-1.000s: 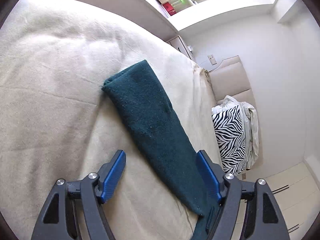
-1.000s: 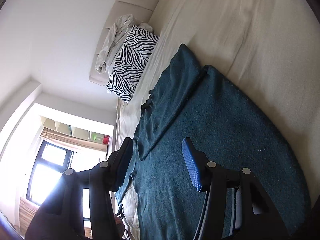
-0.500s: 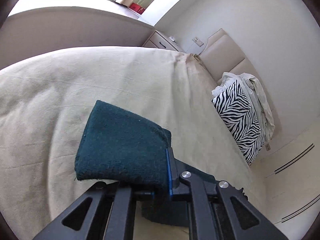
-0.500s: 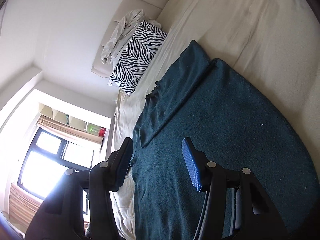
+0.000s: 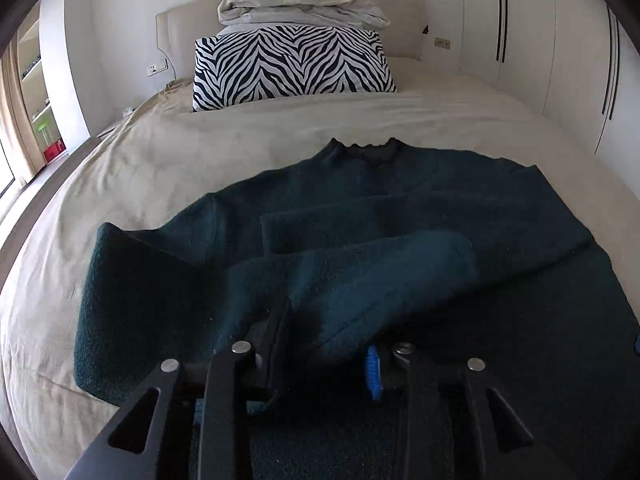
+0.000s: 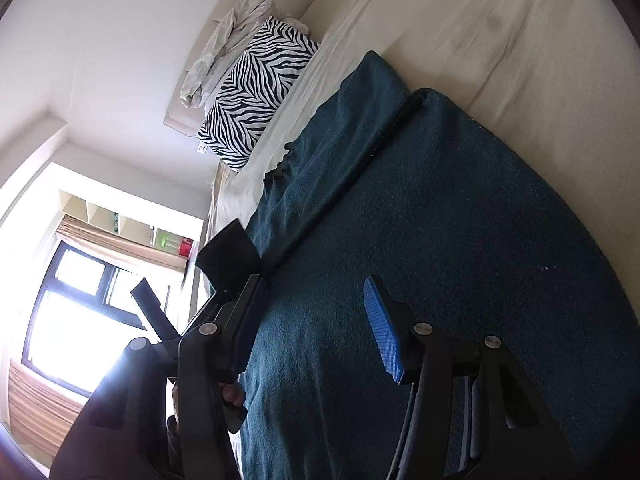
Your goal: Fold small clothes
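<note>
A dark teal sweater [image 5: 400, 200] lies flat on the beige bed [image 5: 180, 160], collar toward the pillow. My left gripper [image 5: 326, 352] is shut on the sweater's left sleeve [image 5: 360, 276], which it holds folded across over the body. In the right wrist view the sweater [image 6: 440, 220] fills the middle, with its right sleeve folded in. My right gripper [image 6: 316, 320] is open and empty, just above the sweater's lower body. The left gripper's tool shows dark at the left of that view [image 6: 228, 252].
A zebra-striped pillow [image 5: 292, 64] and a crumpled white cover [image 5: 300, 10] rest against the headboard. White wardrobe doors [image 5: 560, 60] stand to the right. A window [image 6: 80, 312] and shelves lie beyond the bed's left side.
My left gripper shut on the left sleeve, lifted it and swung it across onto the sweater's body. My right gripper stayed open over the sweater, barely shifting.
</note>
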Tool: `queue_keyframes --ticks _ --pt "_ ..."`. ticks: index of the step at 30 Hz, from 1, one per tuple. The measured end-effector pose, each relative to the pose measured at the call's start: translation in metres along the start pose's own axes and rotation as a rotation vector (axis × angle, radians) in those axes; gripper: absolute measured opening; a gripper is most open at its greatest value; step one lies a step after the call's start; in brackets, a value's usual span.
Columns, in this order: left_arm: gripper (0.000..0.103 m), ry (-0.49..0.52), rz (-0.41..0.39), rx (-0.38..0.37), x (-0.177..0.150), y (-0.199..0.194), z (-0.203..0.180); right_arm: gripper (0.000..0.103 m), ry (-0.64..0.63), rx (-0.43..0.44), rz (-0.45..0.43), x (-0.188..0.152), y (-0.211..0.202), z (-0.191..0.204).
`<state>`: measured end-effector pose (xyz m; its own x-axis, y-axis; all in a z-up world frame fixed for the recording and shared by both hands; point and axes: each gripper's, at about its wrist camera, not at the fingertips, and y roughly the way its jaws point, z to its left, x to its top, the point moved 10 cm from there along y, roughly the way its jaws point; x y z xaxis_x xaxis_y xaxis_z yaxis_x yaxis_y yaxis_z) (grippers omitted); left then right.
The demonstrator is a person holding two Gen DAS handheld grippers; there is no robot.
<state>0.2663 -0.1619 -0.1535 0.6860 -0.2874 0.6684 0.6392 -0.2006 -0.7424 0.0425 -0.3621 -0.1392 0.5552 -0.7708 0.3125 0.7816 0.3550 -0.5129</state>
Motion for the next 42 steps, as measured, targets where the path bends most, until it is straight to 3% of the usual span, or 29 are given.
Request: queue_keyframes --ticks 1,3,6,9,12,15,18,19,22,25,30,35,37,40,42 --pt "0.054 0.000 0.002 0.007 -0.009 0.001 0.000 0.051 -0.015 -0.005 0.018 0.001 0.008 0.003" --pt "0.075 -0.029 -0.015 -0.014 -0.017 -0.007 0.007 0.060 -0.047 -0.020 0.040 0.004 0.025 0.011" --pt "0.084 -0.114 -0.101 -0.066 -0.029 -0.040 0.031 0.066 -0.113 -0.026 0.088 0.007 0.060 0.036" --pt "0.086 -0.242 -0.147 -0.098 -0.037 -0.050 0.065 0.066 -0.189 -0.018 0.164 0.001 0.102 0.068" --pt "0.086 -0.361 -0.122 -0.166 -0.052 -0.042 0.085 0.066 -0.175 -0.011 0.242 -0.007 0.146 0.087" --pt "0.084 -0.408 -0.104 -0.207 -0.059 -0.034 0.089 0.066 -0.133 -0.128 0.299 -0.012 0.186 0.075" --pt "0.084 -0.410 -0.109 -0.214 -0.060 -0.034 0.089 0.066 -0.139 -0.134 0.291 -0.015 0.204 0.080" --pt "0.084 -0.409 -0.113 -0.214 -0.060 -0.034 0.089 0.062 -0.164 -0.126 0.289 -0.017 0.206 0.086" --pt "0.083 -0.421 -0.125 -0.222 -0.061 -0.036 0.090 0.027 -0.290 -0.188 0.319 -0.029 0.213 0.099" --pt "0.081 -0.439 -0.134 -0.234 -0.062 -0.038 0.093 0.008 -0.399 -0.223 0.291 -0.029 0.210 0.113" --pt "0.077 -0.458 -0.159 -0.253 -0.060 -0.043 0.096 0.007 -0.483 -0.192 0.187 0.001 0.190 0.143" --pt "0.077 -0.461 -0.165 -0.261 -0.061 -0.044 0.097 0.001 -0.488 -0.173 0.095 0.048 0.174 0.149" --pt "0.077 -0.462 -0.163 -0.263 -0.062 -0.043 0.097 0.001 -0.427 -0.149 0.115 0.060 0.171 0.140" --pt "0.077 -0.457 -0.161 -0.261 -0.062 -0.042 0.096 0.003 -0.338 -0.120 0.188 0.051 0.177 0.120" --pt "0.077 -0.458 -0.159 -0.262 -0.062 -0.041 0.095 0.011 -0.338 -0.112 0.209 0.039 0.183 0.112"
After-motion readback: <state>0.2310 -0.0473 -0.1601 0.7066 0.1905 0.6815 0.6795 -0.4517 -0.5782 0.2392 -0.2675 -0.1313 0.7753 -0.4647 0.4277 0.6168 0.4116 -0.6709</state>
